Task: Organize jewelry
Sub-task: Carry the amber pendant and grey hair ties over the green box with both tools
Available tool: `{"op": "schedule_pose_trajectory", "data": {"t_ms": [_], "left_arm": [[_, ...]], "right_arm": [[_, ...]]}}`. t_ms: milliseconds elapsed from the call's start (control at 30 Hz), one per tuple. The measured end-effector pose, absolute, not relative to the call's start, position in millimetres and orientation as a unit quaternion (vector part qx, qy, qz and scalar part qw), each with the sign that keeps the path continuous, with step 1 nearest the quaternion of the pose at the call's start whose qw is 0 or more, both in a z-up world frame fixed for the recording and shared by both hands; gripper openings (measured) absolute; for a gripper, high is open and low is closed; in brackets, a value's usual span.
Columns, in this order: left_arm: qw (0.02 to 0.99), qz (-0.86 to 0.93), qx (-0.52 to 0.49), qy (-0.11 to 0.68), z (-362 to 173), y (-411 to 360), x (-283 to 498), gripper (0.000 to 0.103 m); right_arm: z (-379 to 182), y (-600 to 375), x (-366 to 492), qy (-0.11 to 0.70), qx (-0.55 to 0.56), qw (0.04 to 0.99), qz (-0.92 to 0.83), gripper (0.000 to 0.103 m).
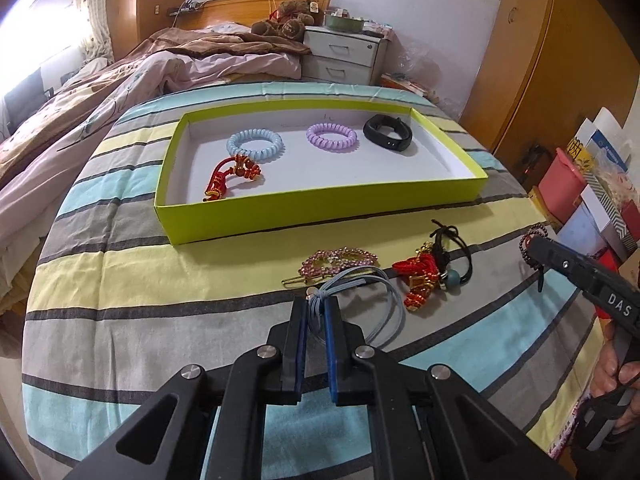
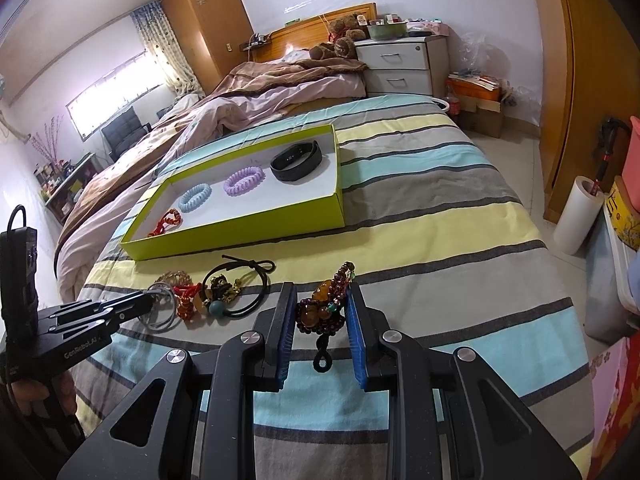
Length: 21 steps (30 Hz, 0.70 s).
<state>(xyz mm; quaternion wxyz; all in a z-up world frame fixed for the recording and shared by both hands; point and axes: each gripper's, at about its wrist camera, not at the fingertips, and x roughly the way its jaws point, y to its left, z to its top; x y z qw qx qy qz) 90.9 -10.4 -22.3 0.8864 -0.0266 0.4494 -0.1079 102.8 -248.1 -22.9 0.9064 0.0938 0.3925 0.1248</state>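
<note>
Left gripper [image 1: 316, 308] sits low over the near part of the bed [image 1: 120, 280], angled forward, fingers [image 1: 298, 320] closed on the knot of a grey hair tie [image 1: 372, 296]; its loops trail right on the striped cover.

Right gripper [image 2: 321, 312] is at the bed's right edge, also low. Fingers [image 2: 354, 320] are apart, with a dark beaded bracelet [image 2: 322, 310] with amber beads between them. Cannot tell if either pad touches it. In the left view only that gripper's black side and the hand [image 1: 614, 364] on its handle show.

Green tray [image 1: 320, 210] lies further back on the bed, white inside. In it: blue coil hair tie [image 1: 255, 143] far left, purple coil hair tie [image 1: 331, 136] in the middle, black wristband [image 1: 388, 131] far right, red knotted charm [image 1: 230, 176] near left.

Loose on the cover between tray and grippers: pink rhinestone hair clip [image 1: 340, 261], just beyond the grey tie; right of it a second red charm [image 1: 420, 280] tangled with a black elastic tie [image 1: 456, 252] carrying a teal bead.

Room: rumpled quilt [image 1: 140, 76] on the left, teddy bear [image 1: 288, 20] by the wooden headboard, white drawer unit [image 1: 344, 54] at far right, wardrobe doors on the right wall. Boxes [image 1: 592, 184] are stacked beside the bed on the right.
</note>
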Motion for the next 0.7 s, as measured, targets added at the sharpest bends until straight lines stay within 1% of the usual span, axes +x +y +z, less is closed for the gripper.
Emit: {"op": "schedule_pose_trajectory", "data": {"t_ms": [500,700], "left_arm": [[0.901,-0.108,-0.042,0.418,7,-6,77,0.008],[0.907,-0.106,-0.047,0.405,21,-2,85,0.008]], "right_arm": [[-12,-251,95,0.377,0.093,0.913,0.127,0.025],[-1,-250,99,0.368,0.094,0.915,0.138,0.025]]}}
